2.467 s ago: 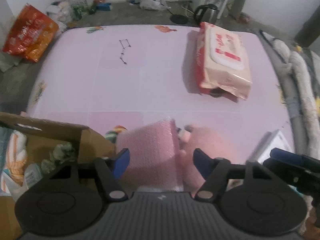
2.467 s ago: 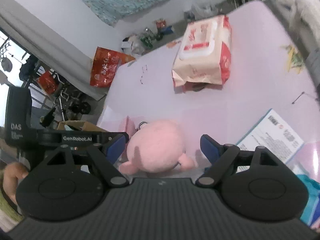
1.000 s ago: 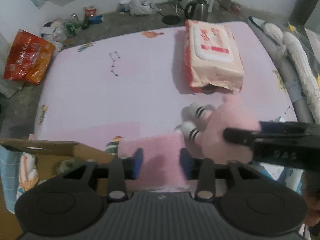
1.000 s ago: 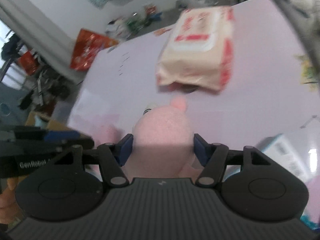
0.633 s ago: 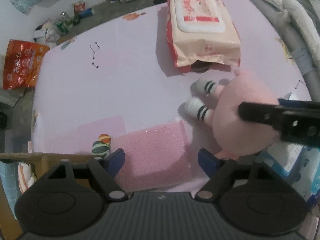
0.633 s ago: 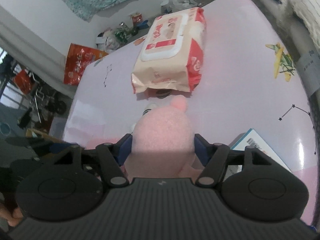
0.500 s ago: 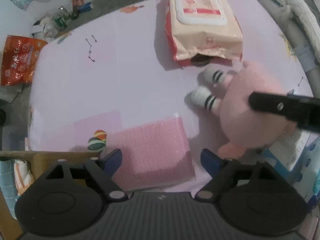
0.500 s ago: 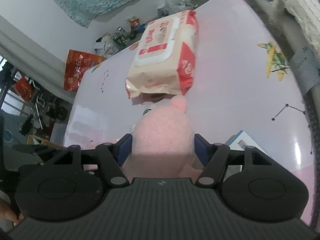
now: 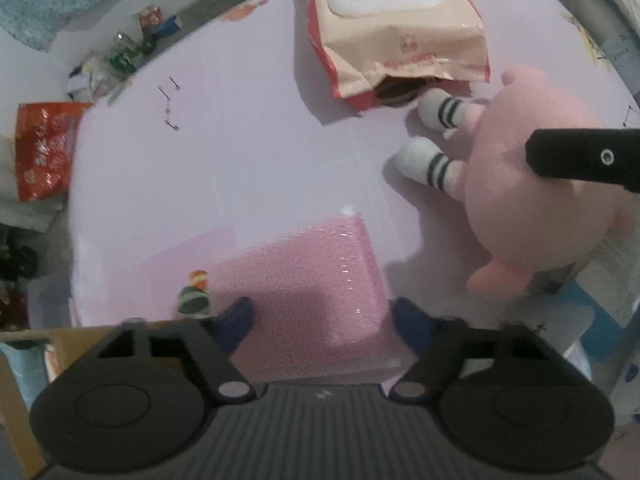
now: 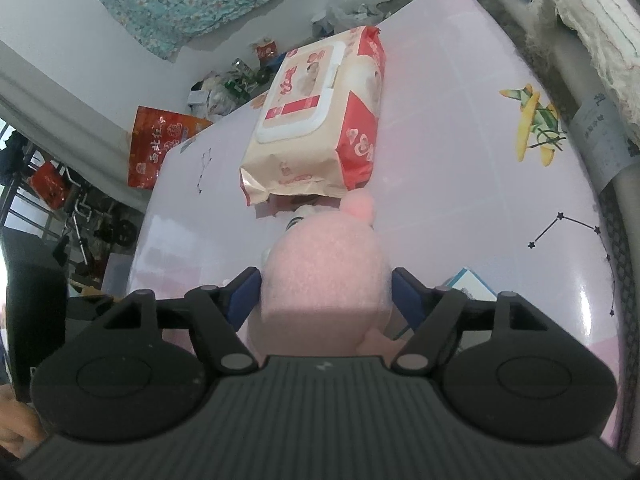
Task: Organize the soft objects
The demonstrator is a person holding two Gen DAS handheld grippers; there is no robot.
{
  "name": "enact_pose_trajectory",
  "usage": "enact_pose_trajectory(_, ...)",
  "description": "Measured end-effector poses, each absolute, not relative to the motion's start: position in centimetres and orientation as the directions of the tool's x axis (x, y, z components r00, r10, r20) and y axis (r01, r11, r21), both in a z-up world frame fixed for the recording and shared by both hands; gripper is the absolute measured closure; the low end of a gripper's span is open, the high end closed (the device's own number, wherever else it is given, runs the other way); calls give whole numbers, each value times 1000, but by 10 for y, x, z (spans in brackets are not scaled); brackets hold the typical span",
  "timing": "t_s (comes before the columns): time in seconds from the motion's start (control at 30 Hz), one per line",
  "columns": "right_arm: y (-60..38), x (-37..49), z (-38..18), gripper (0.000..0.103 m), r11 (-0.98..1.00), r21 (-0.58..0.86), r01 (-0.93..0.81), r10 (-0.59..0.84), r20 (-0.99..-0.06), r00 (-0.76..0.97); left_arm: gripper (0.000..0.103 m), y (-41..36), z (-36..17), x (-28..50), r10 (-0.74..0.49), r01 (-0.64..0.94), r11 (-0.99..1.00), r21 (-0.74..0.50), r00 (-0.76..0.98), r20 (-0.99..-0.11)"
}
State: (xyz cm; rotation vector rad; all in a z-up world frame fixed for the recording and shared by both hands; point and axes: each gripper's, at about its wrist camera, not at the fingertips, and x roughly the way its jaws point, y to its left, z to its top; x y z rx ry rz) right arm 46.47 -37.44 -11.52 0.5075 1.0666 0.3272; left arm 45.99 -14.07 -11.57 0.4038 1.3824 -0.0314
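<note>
The left gripper (image 9: pixel 322 318) hangs with fingers spread over the near end of the pink pad (image 9: pixel 304 276), which lies flat on the table (image 9: pixel 240 152), touching neither finger. Right of the pad, the right gripper (image 10: pixel 326 294) pinches the plush (image 10: pixel 324 276) by its round body, a finger pressed into each side. Beyond the plush, its striped feet (image 9: pixel 438 114) reach the open end of the wipes pack (image 10: pixel 316 128), the farthest thing from the pad.
</note>
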Motion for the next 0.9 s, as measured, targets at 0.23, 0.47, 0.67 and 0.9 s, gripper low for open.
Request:
enact_pose_trajectory(0.23,-369,476,-132,21,796,605,19,559,-747,360,50,-127,-98,460,148,226,953,200,227,-963)
enact_pose_trajectory(0.47,-360,471,-126,33,794,607,-4,560,-729,394,72,-124,-69,451,68,235,961,144,304,-950)
enact_pose_trajectory(0.67,-359,461,-95,34,813,581,-43,528,-704,475,75,-123,-47,443,26,242,963,121,361,-932)
enact_pose_trajectory(0.9,-361,439,-49,34,820,567,-82,513,-665,543,76,-123,-8,422,-8,244,963,112,444,-896)
